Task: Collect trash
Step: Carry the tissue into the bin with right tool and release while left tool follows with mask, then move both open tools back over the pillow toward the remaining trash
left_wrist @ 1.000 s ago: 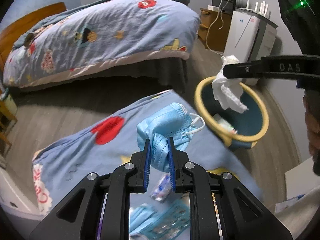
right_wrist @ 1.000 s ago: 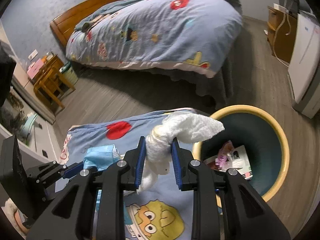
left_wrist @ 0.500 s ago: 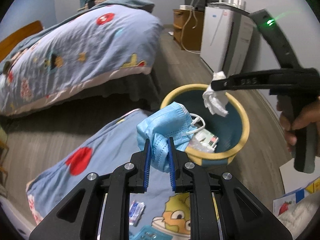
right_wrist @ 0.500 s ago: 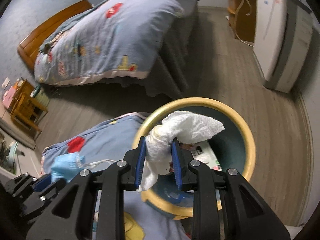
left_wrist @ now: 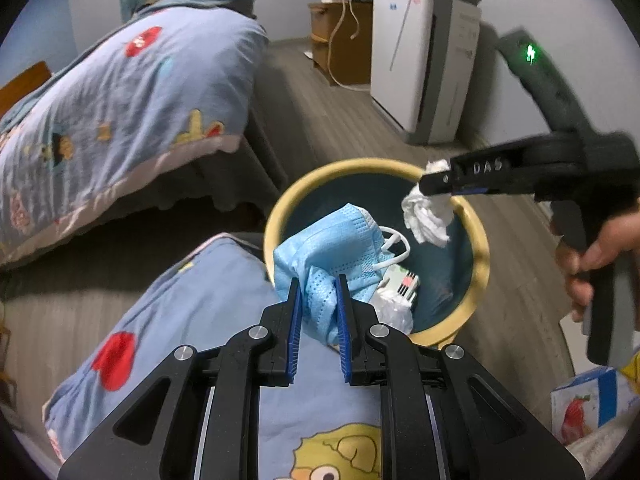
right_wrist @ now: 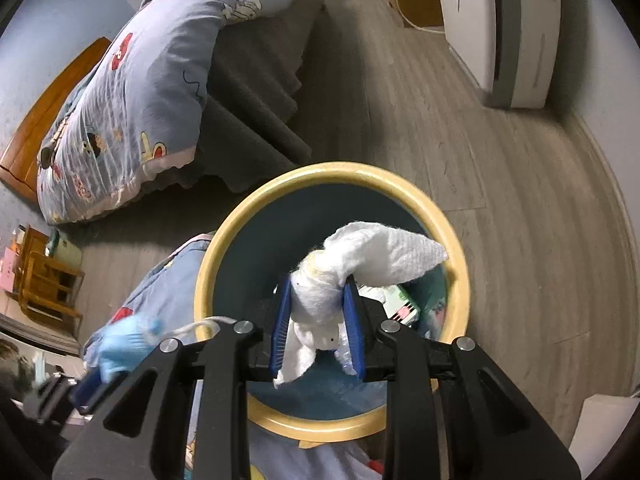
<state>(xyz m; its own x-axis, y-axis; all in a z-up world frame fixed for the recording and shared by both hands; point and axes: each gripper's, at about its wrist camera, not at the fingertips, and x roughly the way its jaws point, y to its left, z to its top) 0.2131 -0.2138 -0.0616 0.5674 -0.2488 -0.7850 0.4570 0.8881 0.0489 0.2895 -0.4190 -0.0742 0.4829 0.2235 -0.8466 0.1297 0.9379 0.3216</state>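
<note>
Trash here is two pieces, each pinched in a gripper over the bin. Furthest left, in the left wrist view, a bed with a cartoon-print blue quilt stands across the wooden floor, and a second printed quilt lies just beside the bin's left rim. The left gripper has its blue pads pressed onto a crumpled blue face mask, which hangs over the near left rim of the yellow-rimmed bin; the mask's white ear loop dangles inside. Packaging lies at the bin's bottom. Further right, the right gripper clamps a wad of white tissue above the bin's interior, toward its far right rim in the left view. A hand grips that tool's handle. A white appliance stands against the wall behind.
</note>
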